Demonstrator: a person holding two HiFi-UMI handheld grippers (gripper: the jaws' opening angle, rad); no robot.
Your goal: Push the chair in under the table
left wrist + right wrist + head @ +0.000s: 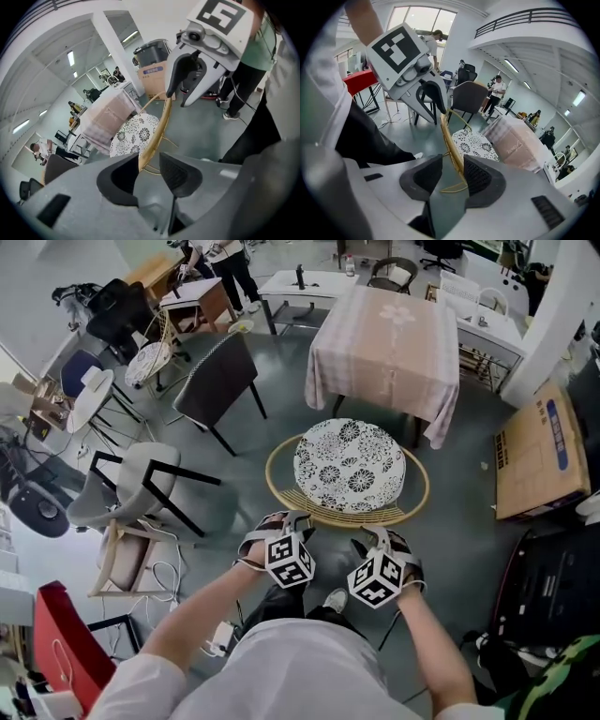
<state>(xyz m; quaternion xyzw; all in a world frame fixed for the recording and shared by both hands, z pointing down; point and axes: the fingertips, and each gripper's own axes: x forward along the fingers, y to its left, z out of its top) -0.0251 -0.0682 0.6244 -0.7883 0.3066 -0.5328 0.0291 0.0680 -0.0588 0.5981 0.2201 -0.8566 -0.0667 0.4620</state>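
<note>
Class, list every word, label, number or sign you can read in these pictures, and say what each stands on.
Nothing here reads clearly enough to quote.
On the cardboard box: blue print on top, too small and blurred to read.
On the tablecloth: faint print on its side, too blurred to read.
On the left gripper and the right gripper: cubes with black-and-white square patterns, not words.

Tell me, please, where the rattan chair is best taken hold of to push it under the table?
Take the chair by its curved rim on the near side, opposite the table, one gripper either side of centre. The rim is a thin band that fits between jaws, and pushing there should drive it straight in. The left gripper and right gripper straddle it, jaws open.
</note>
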